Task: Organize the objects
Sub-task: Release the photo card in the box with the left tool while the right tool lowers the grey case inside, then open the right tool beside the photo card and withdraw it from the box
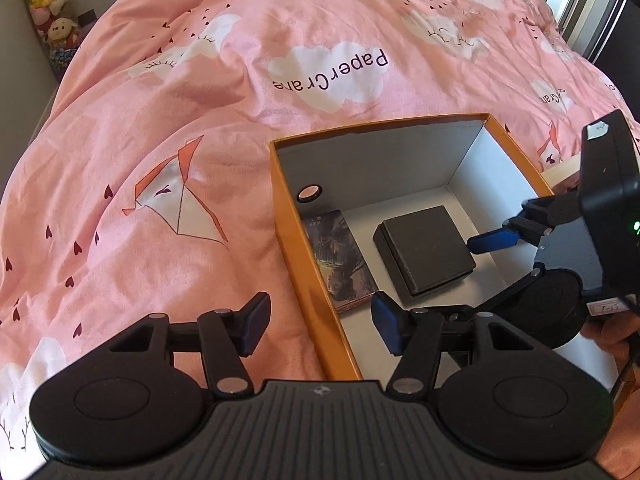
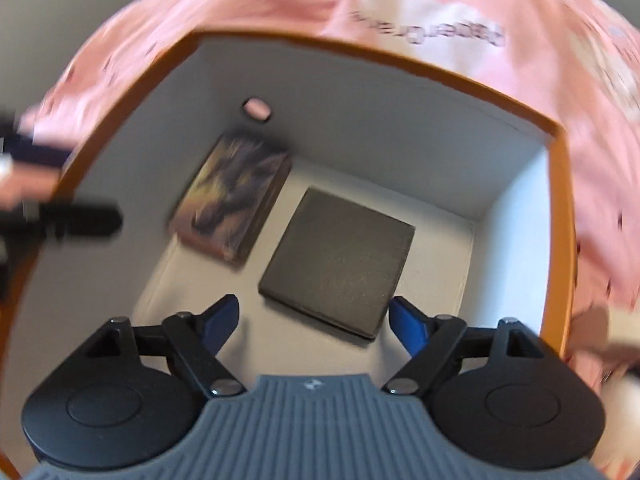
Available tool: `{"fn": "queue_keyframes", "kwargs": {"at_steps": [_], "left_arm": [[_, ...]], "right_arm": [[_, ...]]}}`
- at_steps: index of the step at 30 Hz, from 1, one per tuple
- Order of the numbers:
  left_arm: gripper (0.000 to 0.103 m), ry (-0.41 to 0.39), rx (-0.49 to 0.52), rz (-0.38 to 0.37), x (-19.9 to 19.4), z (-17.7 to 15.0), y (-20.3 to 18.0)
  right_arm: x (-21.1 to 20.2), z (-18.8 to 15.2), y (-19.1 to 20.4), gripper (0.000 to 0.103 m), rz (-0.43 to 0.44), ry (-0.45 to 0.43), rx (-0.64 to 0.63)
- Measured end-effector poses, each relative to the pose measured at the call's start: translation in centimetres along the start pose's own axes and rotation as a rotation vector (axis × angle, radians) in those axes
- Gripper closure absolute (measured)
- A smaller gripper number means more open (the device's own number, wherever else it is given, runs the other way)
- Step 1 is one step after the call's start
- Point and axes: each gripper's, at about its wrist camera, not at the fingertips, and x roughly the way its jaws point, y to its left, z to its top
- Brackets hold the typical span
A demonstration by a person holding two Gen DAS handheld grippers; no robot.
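From the left wrist view, an orange box with white inner walls sits open on a bed under a pink quilt. The left claw points steeply down with its jaws standing wide and nothing between the pads: the near left wall of the box passes between them, one blue pad outside over the quilt, the other inside the box. Ahead of that claw, on the box floor, a small picture-covered box lies flat along the left wall, and to its right a flat black box lies beside it, the two apart by a narrow strip of floor. A round hole pierces the left wall further ahead. The right claw reaches in from the right over the box, one blue pad just above the far right corner of the black box; a hand shows below it at the edge. On the quilt, far ahead of the left claw, a white cloud carries the upside-down words "Paper Crane".

The right wrist view is motion-blurred. The right claw points steeply down into the orange box, its jaws spread wide and holding nothing. The black box lies on the floor just ahead, its near corner between the two pads without touching them. The picture-covered box lies ahead to the left, and the hole beyond it.
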Motion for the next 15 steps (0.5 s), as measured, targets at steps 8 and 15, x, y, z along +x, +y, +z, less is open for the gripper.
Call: {"fn": "queue_keyframes", "kwargs": {"at_steps": [8,15], "left_arm": [[0.035,-0.007,-0.011,0.009,0.1,0.1,0.2],[0.035,-0.012,-0.020,0.009,0.2,0.4,0.4]], "right_arm": [[0.3,1.7,0.8,0.056,-0.024,-0.008,-0.228],[0.8,3.4,-0.3,0.055,-0.047,-0.037,-0.255]]}}
